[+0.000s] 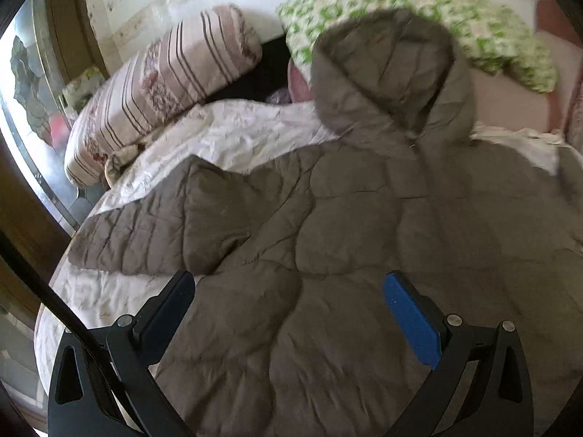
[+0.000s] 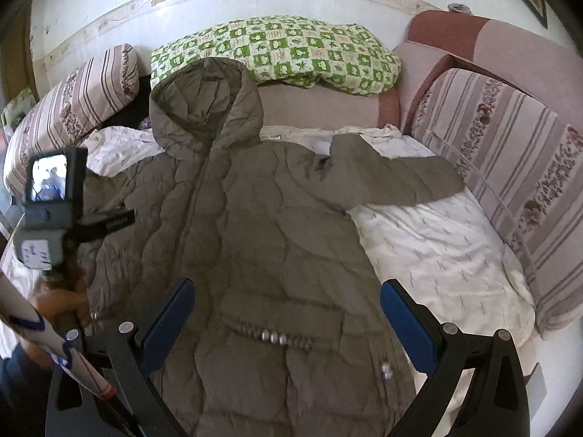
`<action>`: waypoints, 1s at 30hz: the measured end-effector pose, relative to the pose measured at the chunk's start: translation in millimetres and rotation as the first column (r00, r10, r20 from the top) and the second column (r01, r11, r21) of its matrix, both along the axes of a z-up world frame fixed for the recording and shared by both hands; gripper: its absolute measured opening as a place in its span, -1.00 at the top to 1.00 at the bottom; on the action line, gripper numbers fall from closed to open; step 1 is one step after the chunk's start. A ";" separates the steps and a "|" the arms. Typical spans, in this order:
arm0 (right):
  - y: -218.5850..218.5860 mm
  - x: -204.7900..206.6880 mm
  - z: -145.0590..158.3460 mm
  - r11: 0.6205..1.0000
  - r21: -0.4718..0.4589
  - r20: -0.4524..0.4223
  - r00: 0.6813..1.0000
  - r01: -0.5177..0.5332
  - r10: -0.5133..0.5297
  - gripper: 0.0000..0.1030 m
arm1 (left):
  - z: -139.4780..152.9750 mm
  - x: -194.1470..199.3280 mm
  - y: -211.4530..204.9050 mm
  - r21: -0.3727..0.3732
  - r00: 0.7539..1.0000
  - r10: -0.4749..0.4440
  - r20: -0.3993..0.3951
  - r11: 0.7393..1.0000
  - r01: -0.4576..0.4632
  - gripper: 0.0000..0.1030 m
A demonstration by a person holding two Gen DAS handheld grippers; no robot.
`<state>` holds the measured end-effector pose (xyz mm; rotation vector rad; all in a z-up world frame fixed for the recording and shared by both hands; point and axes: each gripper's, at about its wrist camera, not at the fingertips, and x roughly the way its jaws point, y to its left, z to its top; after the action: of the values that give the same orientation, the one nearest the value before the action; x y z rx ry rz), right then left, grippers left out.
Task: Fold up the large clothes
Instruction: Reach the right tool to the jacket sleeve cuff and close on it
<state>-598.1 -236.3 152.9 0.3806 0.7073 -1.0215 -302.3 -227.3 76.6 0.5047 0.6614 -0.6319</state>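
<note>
A grey-brown quilted hooded coat (image 2: 255,225) lies spread flat on a bed, front side up, hood (image 2: 204,109) toward the wall. Its right sleeve (image 2: 397,182) stretches out over the white sheet (image 2: 437,247). In the left wrist view the coat (image 1: 346,236) fills the middle, its left sleeve (image 1: 145,233) lying out to the side. My left gripper (image 1: 288,291) hovers open just above the coat's body, nothing between its fingers. My right gripper (image 2: 284,298) is open above the lower front, near a row of beads (image 2: 273,337). The left gripper's body (image 2: 47,211) shows at the left edge, held by a hand (image 2: 65,306).
A striped pillow (image 1: 156,87) lies at the bed's left, a green checked pillow (image 2: 280,51) by the wall behind the hood, and a striped cushion (image 2: 510,182) along the right side. A pink headboard (image 2: 473,36) stands at the back right. White sheet lies bare to the coat's right.
</note>
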 end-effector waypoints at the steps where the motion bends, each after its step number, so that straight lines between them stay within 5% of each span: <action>1: -8.7 1.1 2.3 1.000 0.027 0.021 1.000 -0.003 0.002 -1.00 | -4.0 7.6 -2.4 0.009 1.000 0.015 0.002 1.000 -0.015 -1.00; 3: -26.8 1.2 6.6 0.998 0.066 0.058 0.998 -0.013 0.010 -1.00 | -13.5 23.3 -8.8 0.058 0.999 0.031 -0.021 0.998 -0.030 -1.00; 6: -60.5 1.6 8.9 0.994 0.107 0.054 0.998 0.011 -0.017 -1.00 | -12.6 31.9 -3.0 0.035 0.997 0.041 -0.072 0.999 -0.039 -1.00; 14: -148.2 -19.8 10.0 0.972 0.224 0.121 0.987 0.073 -0.102 -1.00 | -2.4 13.3 -5.4 0.022 1.000 -0.014 0.003 1.000 0.014 -1.00; 23: -245.8 -92.0 13.8 0.937 0.305 0.201 0.950 0.170 -0.237 -0.98 | -2.6 16.6 -10.6 -0.002 1.000 -0.015 -0.001 1.000 0.015 -1.00; 30: -308.7 -145.8 -7.7 0.886 0.341 0.171 0.906 0.315 -0.388 -0.88 | -5.1 18.9 -14.3 -0.008 1.000 -0.010 -0.004 1.000 0.010 -1.00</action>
<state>-744.0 -545.0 145.2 0.9158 0.5909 -1.1887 -283.4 -241.6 71.4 0.4998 0.6602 -0.6448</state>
